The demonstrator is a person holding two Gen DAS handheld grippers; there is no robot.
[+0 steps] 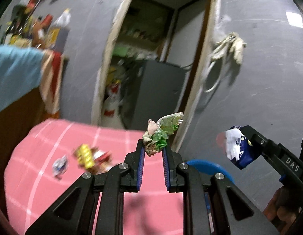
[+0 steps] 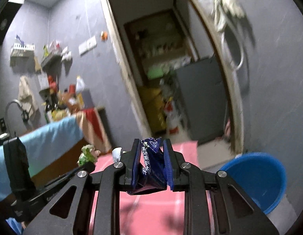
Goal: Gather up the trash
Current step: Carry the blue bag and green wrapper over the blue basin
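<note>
My left gripper point(image 1: 153, 146) is shut on a crumpled green and beige wrapper point(image 1: 161, 134), held above the pink mat point(image 1: 53, 176). In the right wrist view that wrapper point(image 2: 87, 154) shows at the left, at the tip of the other gripper. My right gripper point(image 2: 152, 146) is shut on a dark blue printed packet point(image 2: 150, 168); in the left wrist view the same blue and white packet point(image 1: 238, 148) hangs at the right. A yellow and red wrapper point(image 1: 87, 155) and a small blue-white scrap point(image 1: 60, 165) lie on the mat. A blue bucket point(image 2: 255, 178) stands at the right of the mat.
Ahead is a grey wall with an open doorway point(image 1: 151, 58) into a cluttered room holding a grey cabinet point(image 1: 157, 90). A cloth and a hose point(image 1: 229, 47) hang on the wall at the right. A light blue covered surface point(image 2: 45, 135) and cluttered shelves point(image 2: 53, 58) stand at the left.
</note>
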